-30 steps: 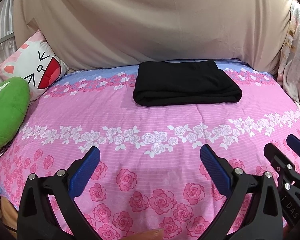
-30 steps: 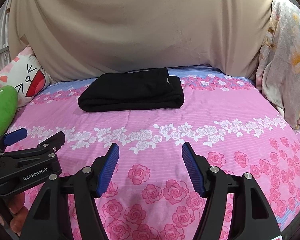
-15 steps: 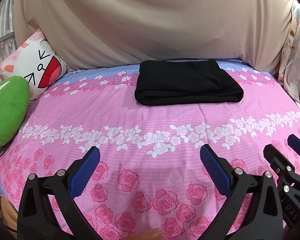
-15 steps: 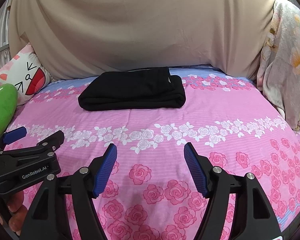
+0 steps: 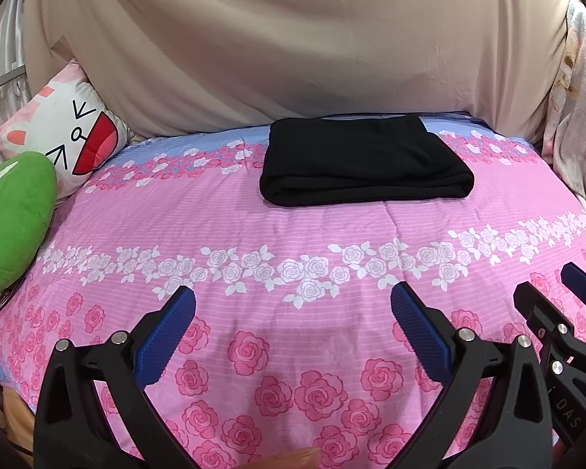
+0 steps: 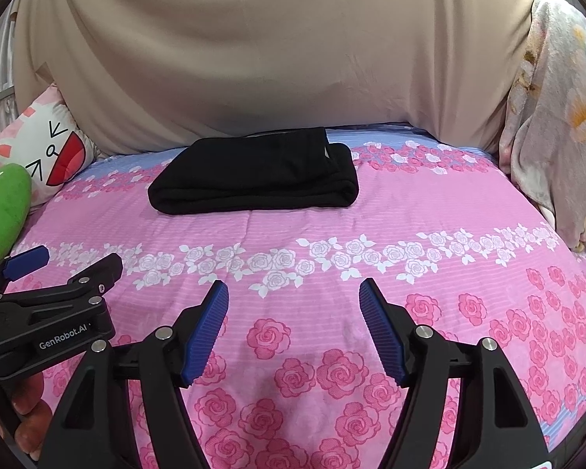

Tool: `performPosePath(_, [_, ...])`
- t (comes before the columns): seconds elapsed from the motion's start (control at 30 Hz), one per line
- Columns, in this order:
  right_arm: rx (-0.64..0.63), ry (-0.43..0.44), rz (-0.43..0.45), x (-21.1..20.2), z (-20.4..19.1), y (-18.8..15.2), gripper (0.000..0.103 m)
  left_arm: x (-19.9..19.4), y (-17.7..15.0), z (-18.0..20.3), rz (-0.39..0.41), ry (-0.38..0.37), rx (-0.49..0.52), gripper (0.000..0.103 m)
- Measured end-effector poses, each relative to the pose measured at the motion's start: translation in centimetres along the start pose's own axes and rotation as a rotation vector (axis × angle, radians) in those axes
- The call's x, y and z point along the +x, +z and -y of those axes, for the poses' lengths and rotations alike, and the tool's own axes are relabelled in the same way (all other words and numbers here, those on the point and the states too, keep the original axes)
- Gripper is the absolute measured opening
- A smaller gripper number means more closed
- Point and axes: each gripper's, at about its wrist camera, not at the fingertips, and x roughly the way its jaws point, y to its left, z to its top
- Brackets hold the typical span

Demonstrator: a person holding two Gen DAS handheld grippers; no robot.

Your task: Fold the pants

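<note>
Black pants (image 5: 365,162) lie folded into a neat rectangle at the far side of the pink rose-patterned bed (image 5: 293,234); they also show in the right wrist view (image 6: 254,174). My left gripper (image 5: 293,305) is open and empty, held over the near part of the bed, well short of the pants. My right gripper (image 6: 293,297) is also open and empty, beside the left one. Each gripper shows at the edge of the other's view: the right gripper (image 5: 554,293) and the left gripper (image 6: 64,262).
A cat-face pillow (image 5: 62,136) and a green plush cushion (image 5: 11,219) lie at the bed's left side. A beige sheet (image 5: 293,47) covers the wall behind. A floral cloth (image 6: 554,136) hangs at the right.
Both grippers have drawn back slightly from the pants and stay open; the right jaws have widened a little. The pants have not moved.
</note>
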Motion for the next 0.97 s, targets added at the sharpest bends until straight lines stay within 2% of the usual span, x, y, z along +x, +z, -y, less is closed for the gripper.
performPosePath(0.33, [0.002,-0.002,-0.003,0.2,0.0,-0.1,0.068,0.1,0.1,0.1,-0.002,0.006,0.001,0.098])
performPosePath(0.5, [0.005,-0.004,-0.008,0.4,0.1,-0.3,0.068,1.1,-0.1,-0.1,-0.03,-0.042,-0.015,0.097])
performPosePath(0.7, [0.016,-0.011,-0.021,0.9,0.5,-0.6,0.068,2.2,-0.5,-0.1,-0.036,0.01,-0.007,0.092])
performPosePath(0.97, [0.019,-0.009,-0.036,1.5,0.5,-0.6,0.068,2.6,-0.8,0.0,-0.061,-0.024,0.012,0.092])
